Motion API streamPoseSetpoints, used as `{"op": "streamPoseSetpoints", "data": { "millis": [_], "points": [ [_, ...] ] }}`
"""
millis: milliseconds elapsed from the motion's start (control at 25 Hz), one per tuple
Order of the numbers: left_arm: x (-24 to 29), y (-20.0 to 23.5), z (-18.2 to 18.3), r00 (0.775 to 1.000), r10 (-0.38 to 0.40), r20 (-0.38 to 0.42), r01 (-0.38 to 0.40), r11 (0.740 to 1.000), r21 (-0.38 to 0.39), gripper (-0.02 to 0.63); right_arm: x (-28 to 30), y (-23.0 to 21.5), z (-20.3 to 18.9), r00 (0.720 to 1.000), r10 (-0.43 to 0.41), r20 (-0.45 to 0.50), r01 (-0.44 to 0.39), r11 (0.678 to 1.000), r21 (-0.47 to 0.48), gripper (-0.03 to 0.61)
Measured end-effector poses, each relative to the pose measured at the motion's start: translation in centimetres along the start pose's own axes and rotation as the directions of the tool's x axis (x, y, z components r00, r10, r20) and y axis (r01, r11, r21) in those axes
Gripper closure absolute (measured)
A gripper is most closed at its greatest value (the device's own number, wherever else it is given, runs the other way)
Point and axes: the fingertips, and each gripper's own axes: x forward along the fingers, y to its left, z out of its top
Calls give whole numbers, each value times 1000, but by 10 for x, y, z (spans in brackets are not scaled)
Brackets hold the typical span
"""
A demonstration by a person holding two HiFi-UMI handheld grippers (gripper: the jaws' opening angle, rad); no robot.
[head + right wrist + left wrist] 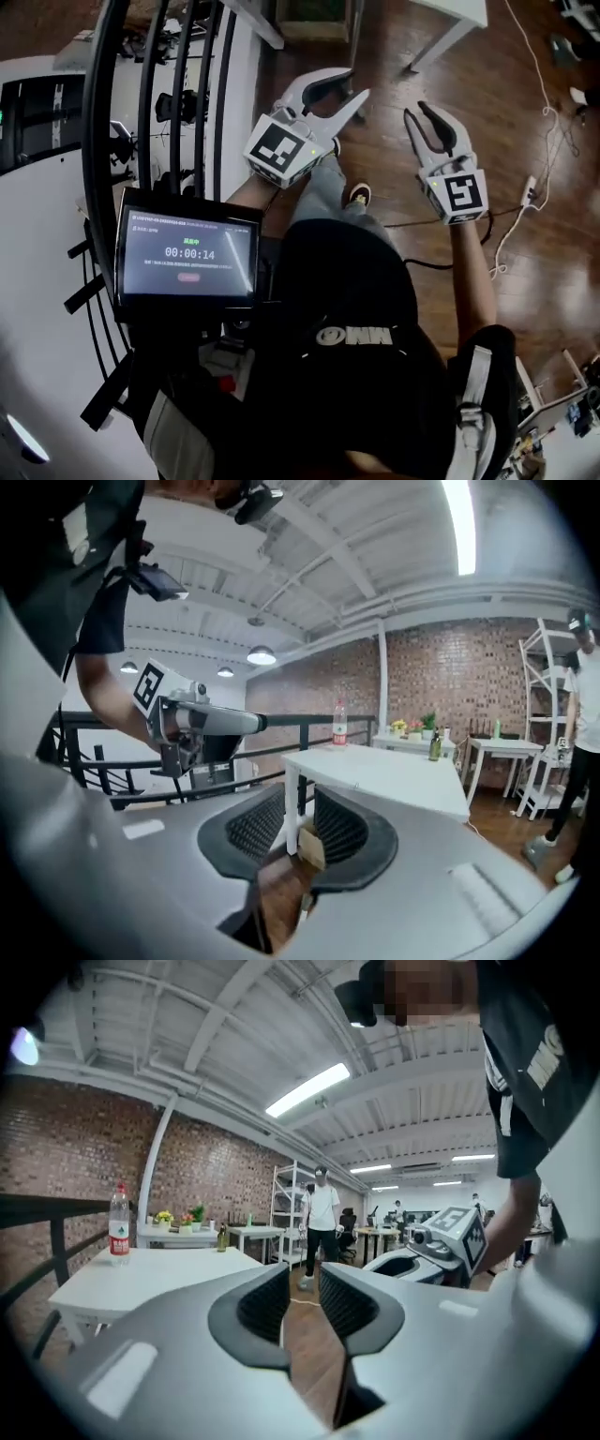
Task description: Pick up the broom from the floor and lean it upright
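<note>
Site: open workshop, wooden floor [525, 103], brick wall [84, 1138], white table [141, 1279] with a bottle [119, 1222] on it. A black railing [150, 94] runs at your left in the head view. A small screen [187, 251] mounted in front of you shows a running timer.

Progress: judged as not begun. No broom shows in any of the three views, neither lying on the floor nor leaning against anything. The stretch of floor under your hands carries only a white cable [548, 112] and the legs of furniture. The find, the pickup and the lean are all left to do.

Tongs: you hold the left gripper [356, 84] and the right gripper [414, 109] up in front of your body, side by side and apart. Both point out over the floor rather than down at it.
- Left: jaws stand narrowly apart. The ribbed pads [265, 1305] face each other with only floor and room seen through the slot. Empty.
- Right: jaws parted somewhat wider. Its pads [258, 827] frame a table leg far behind. Empty.

Broom: place unknown from here. Its look, handle, head and lie cannot be told, as it is out of every view. Probable next need is to turn or look down until it shows.
</note>
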Motion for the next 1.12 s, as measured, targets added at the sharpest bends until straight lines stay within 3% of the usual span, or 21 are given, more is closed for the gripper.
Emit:
{"op": "streamPoseSetpoints", "data": {
  "millis": [80,240,600,920,1120],
  "points": [
    [13,3,29,998,45,53,-43,999,-22,592,-5,-17,26,997,-27,75,25,999,28,497],
    [34,-12,58,995,54,87,-51,998,-37,595,-14,-21,56,985,-74,157,59,993,103,574],
    [41,-45,57,996,-28,86,33,998,-59,595,-12,-1,71,970,-94,223,67,990,125,575],
    [44,-47,67,998,-13,55,17,998,-68,595,-11,-3,80,962,-119,245,84,985,149,575],
    [49,-47,75,996,-25,86,29,998,-50,595,-7,-5,88,957,-93,276,60,991,123,575]
  ]
}}
